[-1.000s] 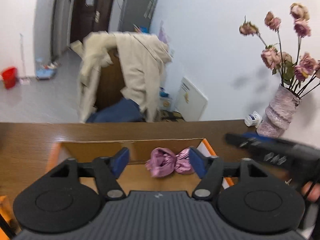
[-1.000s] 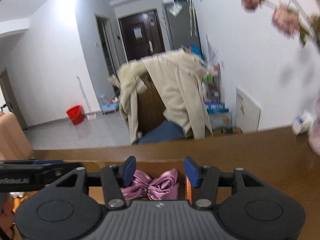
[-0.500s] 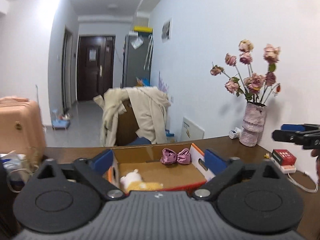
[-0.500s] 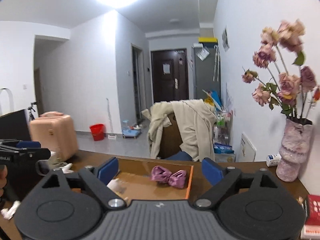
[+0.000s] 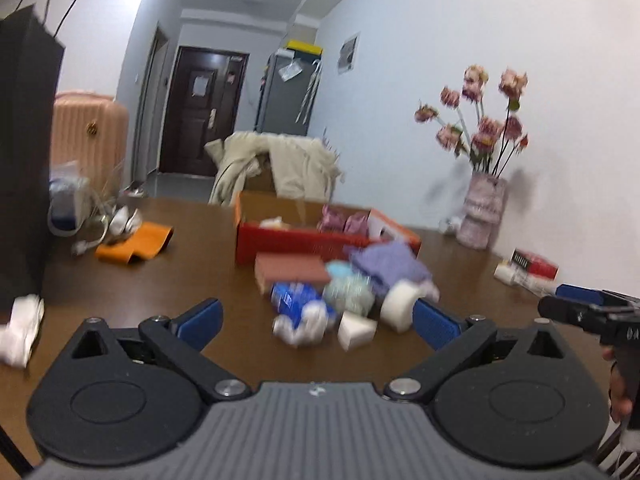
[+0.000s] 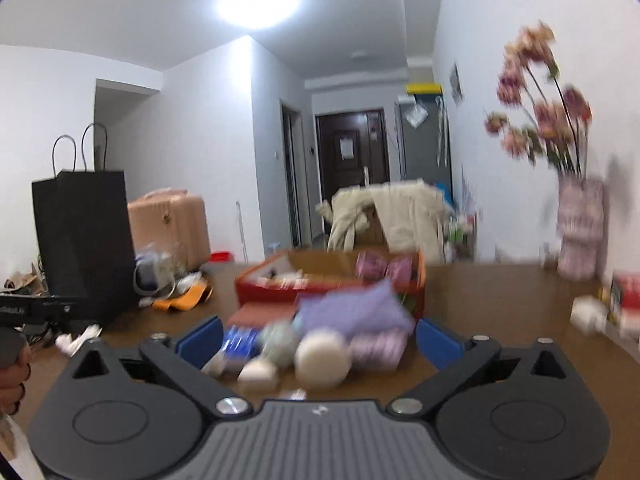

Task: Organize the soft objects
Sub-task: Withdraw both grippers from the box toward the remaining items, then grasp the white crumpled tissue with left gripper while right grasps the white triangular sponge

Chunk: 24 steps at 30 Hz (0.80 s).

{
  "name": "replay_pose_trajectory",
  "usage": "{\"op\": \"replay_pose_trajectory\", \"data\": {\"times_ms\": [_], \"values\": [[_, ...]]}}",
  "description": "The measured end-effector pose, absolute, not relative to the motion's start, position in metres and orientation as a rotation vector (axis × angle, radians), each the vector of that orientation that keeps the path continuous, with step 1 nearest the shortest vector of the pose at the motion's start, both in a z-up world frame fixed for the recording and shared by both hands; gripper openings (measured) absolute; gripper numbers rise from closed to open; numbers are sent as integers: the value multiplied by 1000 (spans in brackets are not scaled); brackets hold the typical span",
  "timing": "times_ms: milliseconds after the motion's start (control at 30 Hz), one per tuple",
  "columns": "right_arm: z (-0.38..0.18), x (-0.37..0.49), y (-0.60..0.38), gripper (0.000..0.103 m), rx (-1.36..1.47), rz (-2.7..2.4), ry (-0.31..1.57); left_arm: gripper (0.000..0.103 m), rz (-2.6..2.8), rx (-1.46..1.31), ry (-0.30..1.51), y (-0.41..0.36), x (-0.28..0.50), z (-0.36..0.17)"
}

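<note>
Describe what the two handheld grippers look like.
Both look alike. The left gripper has a ribbed grey body, black linkage arms with round discs and silver pivot bolts, and blue textured pads. The right gripper matches, with a small white logo on its grey body.

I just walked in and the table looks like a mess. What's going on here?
A person is sorting soft things into the orange box, holding a gripper in each hand. A pink bow already lies inside. The left gripper and right gripper are both open and empty, their jaws just opened wide, facing the pile of cloths and packets left on the table.
</note>
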State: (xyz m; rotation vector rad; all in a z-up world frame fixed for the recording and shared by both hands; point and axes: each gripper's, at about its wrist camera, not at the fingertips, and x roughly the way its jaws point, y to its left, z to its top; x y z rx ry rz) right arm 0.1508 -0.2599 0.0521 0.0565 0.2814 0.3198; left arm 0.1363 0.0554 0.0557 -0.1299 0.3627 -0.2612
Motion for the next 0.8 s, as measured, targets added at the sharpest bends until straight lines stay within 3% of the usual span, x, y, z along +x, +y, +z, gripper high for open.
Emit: {"op": "replay_pose_trajectory", "data": {"times_ms": [400, 700, 800], "values": [[19, 146, -240, 102, 65, 331, 405, 103, -260, -106, 464, 44, 154, 25], [12, 186, -234, 93, 99, 331, 470, 102, -185, -179, 556, 27, 236, 10], [11, 199, -225, 87, 82, 359, 496, 91, -205, -196, 584, 24, 262, 5]]}}
